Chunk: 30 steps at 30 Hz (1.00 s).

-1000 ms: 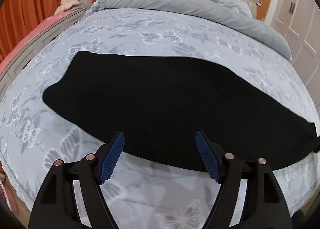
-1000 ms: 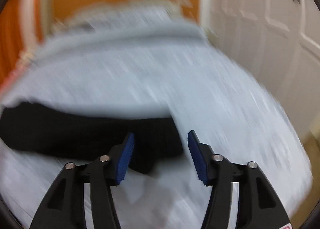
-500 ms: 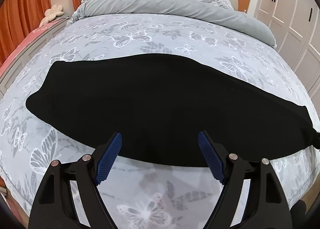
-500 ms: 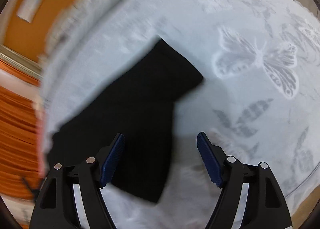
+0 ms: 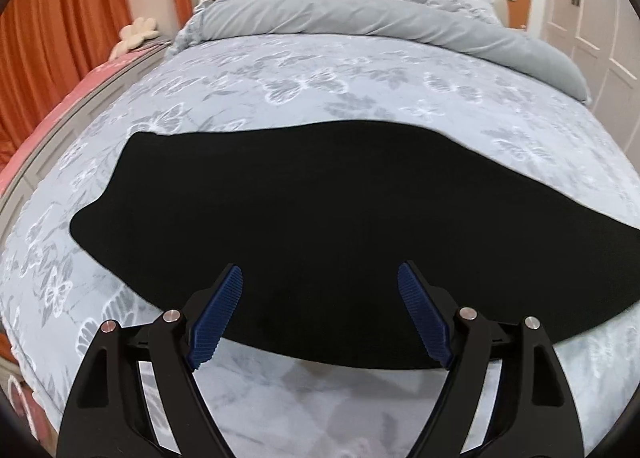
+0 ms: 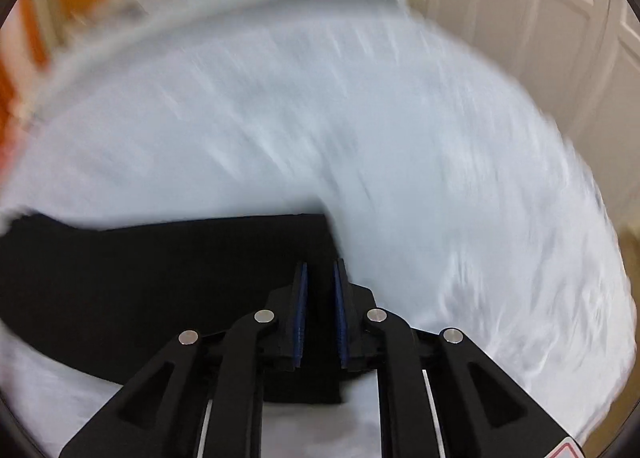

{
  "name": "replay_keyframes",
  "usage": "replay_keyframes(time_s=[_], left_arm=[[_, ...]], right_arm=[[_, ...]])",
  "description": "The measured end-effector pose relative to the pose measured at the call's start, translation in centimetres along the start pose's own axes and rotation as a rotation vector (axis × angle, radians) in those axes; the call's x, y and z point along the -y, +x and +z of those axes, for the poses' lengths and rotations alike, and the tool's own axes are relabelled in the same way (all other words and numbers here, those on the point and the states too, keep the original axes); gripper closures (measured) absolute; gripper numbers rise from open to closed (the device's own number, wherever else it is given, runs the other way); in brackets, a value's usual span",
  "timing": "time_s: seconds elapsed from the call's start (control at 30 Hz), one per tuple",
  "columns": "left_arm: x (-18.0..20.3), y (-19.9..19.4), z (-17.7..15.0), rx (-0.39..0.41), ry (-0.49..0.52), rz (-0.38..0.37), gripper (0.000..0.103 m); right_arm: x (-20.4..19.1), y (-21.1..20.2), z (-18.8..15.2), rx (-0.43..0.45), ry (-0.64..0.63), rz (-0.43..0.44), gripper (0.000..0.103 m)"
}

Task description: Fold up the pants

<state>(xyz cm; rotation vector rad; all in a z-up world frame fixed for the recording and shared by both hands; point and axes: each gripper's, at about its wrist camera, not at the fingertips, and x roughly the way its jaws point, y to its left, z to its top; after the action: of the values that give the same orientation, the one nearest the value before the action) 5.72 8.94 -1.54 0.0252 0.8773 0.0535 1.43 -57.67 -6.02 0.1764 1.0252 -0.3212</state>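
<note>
My black pants (image 5: 320,226) lie flat across the bed (image 5: 360,70), stretched from about 9 o'clock to 3 o'clock in my left view. They look already folded lengthwise into one long strip.

My left tongs (image 5: 320,290) are spread wide, with nothing between the blue pads (image 5: 218,318). They hover over the near edge of the pants, at 6 o'clock.

My right tongs (image 6: 320,278) are closing right now, and the gap between them is only a thin slot. They sit over the end of the pants (image 6: 160,282), near the corner at 6 o'clock in that view. The picture is smeary, so I cannot tell if cloth is really caught between the pads or just lies under them.

Here is what could go wrong. If my right tongs close on air, the end will stay down when I lift. If they catch only the top layer, the pants will peel open and the fold will be messy. They might also pinch the bed cover (image 5: 328,386) underneath and drag it up too. My left tongs are still wide, so if I pull with the right alone, the strip may twist or slide sideways.
</note>
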Motion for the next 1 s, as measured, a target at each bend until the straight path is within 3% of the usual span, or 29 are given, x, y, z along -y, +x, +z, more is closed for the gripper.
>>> replay_keyframes(time_s=[0.03, 0.07, 0.1, 0.2, 0.23, 0.3, 0.43, 0.6, 0.77, 0.87, 1.0], left_arm=[[-0.5, 0.0, 0.0, -0.001, -0.010, -0.002, 0.025], [-1.5, -0.3, 0.1, 0.005, -0.026, -0.008, 0.025], [-2.3, -0.6, 0.3, 0.012, -0.038, -0.002, 0.024], [-5.9, -1.3, 1.2, 0.045, -0.098, 0.056, 0.016], [-6.7, -1.3, 1.3, 0.052, -0.115, 0.067, 0.016], [-8.9, -1.3, 1.7, 0.060, -0.162, 0.112, 0.016], [-11.8, -1.2, 2.0, 0.075, -0.203, 0.118, 0.016], [-14.0, 0.2, 2.3, 0.060, -0.157, 0.128, 0.016], [-15.6, 2.0, 1.9, 0.039, -0.110, 0.115, 0.016], [-16.4, 3.3, 1.4, 0.034, -0.086, 0.132, 0.016], [-17.5, 4.3, 0.9, 0.020, -0.114, 0.128, 0.016]], right_arm=[[-0.1, -1.3, -0.3, 0.058, 0.021, -0.020, 0.077], [-0.2, -2.3, -0.4, 0.081, 0.042, -0.036, 0.057], [-0.7, -4.0, -0.5, 0.133, 0.050, -0.038, 0.053], [-4.3, -7.6, -0.8, 0.187, 0.003, 0.031, 0.053], [-7.5, -9.0, -0.3, 0.197, -0.047, 0.137, 0.053], [-12.8, -10.2, 0.5, 0.189, -0.133, 0.269, 0.053], [-27.7, -9.5, 2.3, 0.124, -0.332, 0.502, 0.053], [-45.8, -4.5, 3.6, 0.013, -0.516, 0.598, 0.053], [-53.2, -0.3, 2.6, -0.141, -0.560, 0.643, 0.051], [-56.1, -0.1, 2.0, -0.147, -0.619, 0.670, 0.050], [-56.8, 0.4, 2.4, -0.181, -0.636, 0.696, 0.043]])
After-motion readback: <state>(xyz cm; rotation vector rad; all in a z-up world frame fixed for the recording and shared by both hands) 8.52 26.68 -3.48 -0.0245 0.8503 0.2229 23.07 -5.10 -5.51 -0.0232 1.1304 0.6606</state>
